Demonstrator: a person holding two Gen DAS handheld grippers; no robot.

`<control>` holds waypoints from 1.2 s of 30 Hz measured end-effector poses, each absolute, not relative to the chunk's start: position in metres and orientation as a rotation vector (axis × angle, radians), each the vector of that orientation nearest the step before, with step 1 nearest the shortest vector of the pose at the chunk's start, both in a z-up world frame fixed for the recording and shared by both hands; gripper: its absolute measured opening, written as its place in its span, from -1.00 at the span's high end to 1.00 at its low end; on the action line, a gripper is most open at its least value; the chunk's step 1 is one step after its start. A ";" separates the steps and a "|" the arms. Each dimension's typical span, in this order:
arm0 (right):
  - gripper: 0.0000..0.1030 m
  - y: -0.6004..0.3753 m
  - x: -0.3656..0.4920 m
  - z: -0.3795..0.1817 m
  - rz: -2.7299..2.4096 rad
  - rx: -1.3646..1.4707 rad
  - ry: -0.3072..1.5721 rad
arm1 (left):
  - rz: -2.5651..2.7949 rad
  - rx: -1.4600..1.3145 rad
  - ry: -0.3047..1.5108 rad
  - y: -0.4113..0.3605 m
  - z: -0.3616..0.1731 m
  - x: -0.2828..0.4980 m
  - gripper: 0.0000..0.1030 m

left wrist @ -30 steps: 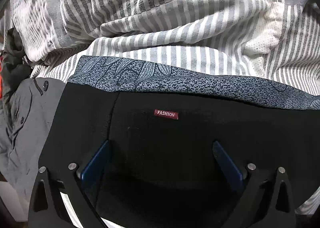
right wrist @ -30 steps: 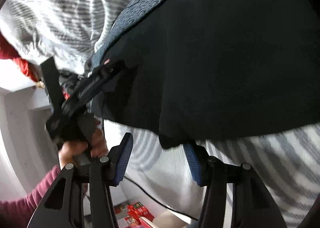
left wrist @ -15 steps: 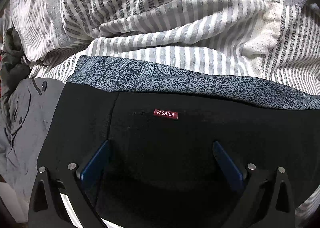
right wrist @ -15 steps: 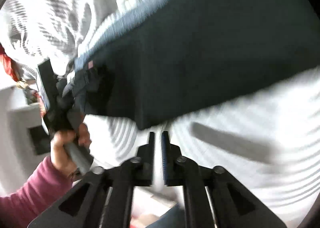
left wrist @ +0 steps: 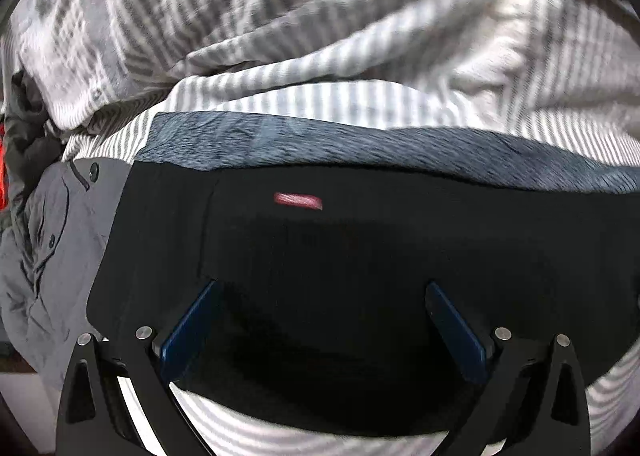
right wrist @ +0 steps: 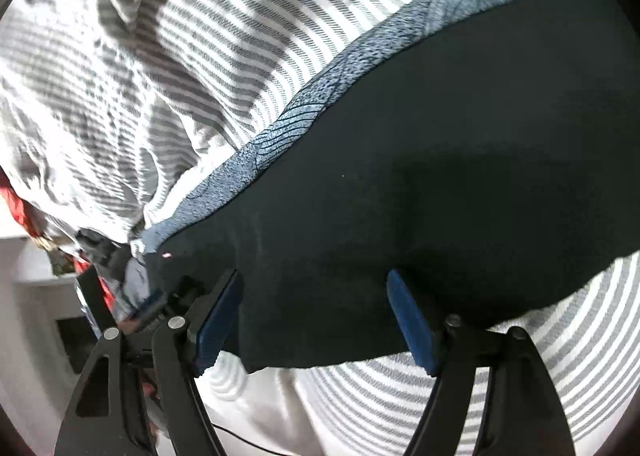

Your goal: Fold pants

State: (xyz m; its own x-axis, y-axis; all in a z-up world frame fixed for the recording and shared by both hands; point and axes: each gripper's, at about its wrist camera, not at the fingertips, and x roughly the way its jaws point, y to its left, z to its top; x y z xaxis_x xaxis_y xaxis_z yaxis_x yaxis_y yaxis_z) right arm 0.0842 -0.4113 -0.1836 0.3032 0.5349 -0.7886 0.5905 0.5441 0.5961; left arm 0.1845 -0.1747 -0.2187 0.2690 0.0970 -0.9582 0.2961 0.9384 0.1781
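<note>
Striped bedding (left wrist: 320,96); black pants (left wrist: 360,256) flat, red label (left wrist: 298,200).

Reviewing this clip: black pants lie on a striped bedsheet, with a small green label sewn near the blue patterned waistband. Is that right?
Not quite: the label is red, not green. The left wrist view shows it on the black pants, just below the blue patterned waistband, all lying on the striped bedsheet.

The black pants (left wrist: 360,276) lie flat and folded on the striped bed, filling the lower half of the left wrist frame. A small red label (left wrist: 298,200) sits upper centre. Their near edge curves along the bottom.
</note>
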 end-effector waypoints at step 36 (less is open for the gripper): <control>0.04 -0.736 0.004 -0.148 -0.562 1.071 1.087 | -0.374 0.452 1.345 -0.421 -0.191 0.083 -0.99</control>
